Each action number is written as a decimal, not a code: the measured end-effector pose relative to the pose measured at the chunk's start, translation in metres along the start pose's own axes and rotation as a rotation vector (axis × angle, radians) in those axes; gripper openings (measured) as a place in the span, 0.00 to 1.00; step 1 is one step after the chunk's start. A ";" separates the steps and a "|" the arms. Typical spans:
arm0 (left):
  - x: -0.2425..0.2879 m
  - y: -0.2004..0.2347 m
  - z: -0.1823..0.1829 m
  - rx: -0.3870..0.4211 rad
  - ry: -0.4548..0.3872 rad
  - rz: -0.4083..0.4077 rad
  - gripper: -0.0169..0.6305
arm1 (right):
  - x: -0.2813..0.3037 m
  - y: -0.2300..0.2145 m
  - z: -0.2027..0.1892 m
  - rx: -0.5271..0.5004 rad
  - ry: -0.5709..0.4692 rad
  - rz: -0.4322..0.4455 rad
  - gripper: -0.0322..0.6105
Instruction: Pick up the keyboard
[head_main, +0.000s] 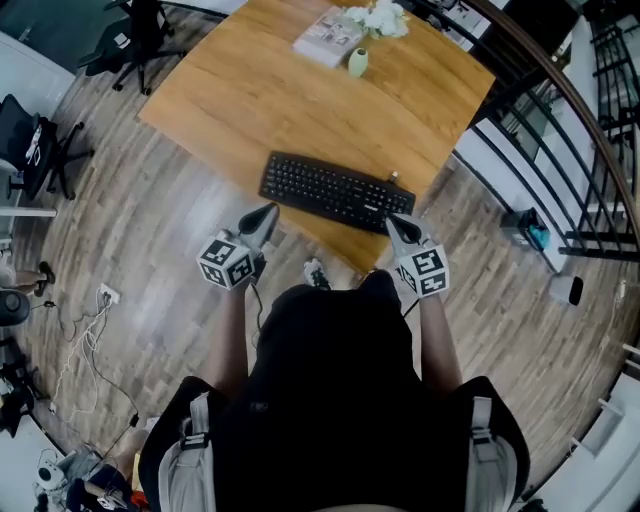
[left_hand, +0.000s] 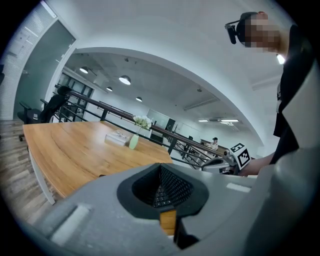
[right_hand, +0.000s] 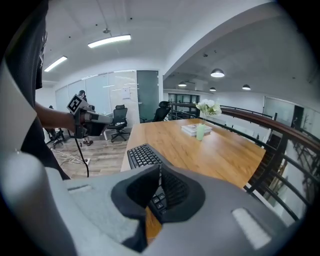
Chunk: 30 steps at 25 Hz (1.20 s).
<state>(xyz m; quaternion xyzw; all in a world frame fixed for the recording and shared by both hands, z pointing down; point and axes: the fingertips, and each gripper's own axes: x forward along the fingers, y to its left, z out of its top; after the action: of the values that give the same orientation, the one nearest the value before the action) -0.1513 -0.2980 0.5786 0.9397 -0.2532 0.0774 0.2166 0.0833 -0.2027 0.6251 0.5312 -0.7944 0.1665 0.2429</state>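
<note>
A black keyboard (head_main: 335, 190) lies slantwise on the wooden table (head_main: 300, 100), close to the near edge. My left gripper (head_main: 268, 212) is shut and empty, just off the keyboard's left end, past the table edge. My right gripper (head_main: 393, 219) is shut and empty at the keyboard's right end. Whether either touches the keyboard I cannot tell. In the left gripper view the shut gripper (left_hand: 161, 172) hides most of the keyboard; a few keys (left_hand: 161, 196) show through its notch. In the right gripper view the keyboard (right_hand: 141, 155) runs away beyond that shut gripper (right_hand: 160, 172).
A book (head_main: 328, 36) and a green vase of white flowers (head_main: 357, 60) stand at the table's far end. Office chairs (head_main: 135, 40) stand at the left. A dark railing (head_main: 560, 110) curves along the right. Cables and a socket strip (head_main: 100, 300) lie on the floor.
</note>
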 end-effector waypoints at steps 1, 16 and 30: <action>0.001 0.001 0.001 -0.003 -0.001 -0.003 0.05 | -0.002 0.000 -0.001 0.002 0.002 -0.007 0.07; 0.017 0.012 0.001 -0.007 0.016 0.036 0.05 | 0.002 -0.055 0.003 0.023 -0.011 -0.060 0.07; 0.071 0.054 0.022 0.014 0.051 0.068 0.05 | 0.017 -0.093 -0.019 0.081 0.066 -0.057 0.07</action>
<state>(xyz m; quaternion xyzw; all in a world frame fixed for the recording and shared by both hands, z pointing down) -0.1168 -0.3812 0.5968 0.9297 -0.2789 0.1107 0.2134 0.1681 -0.2408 0.6511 0.5573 -0.7631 0.2088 0.2520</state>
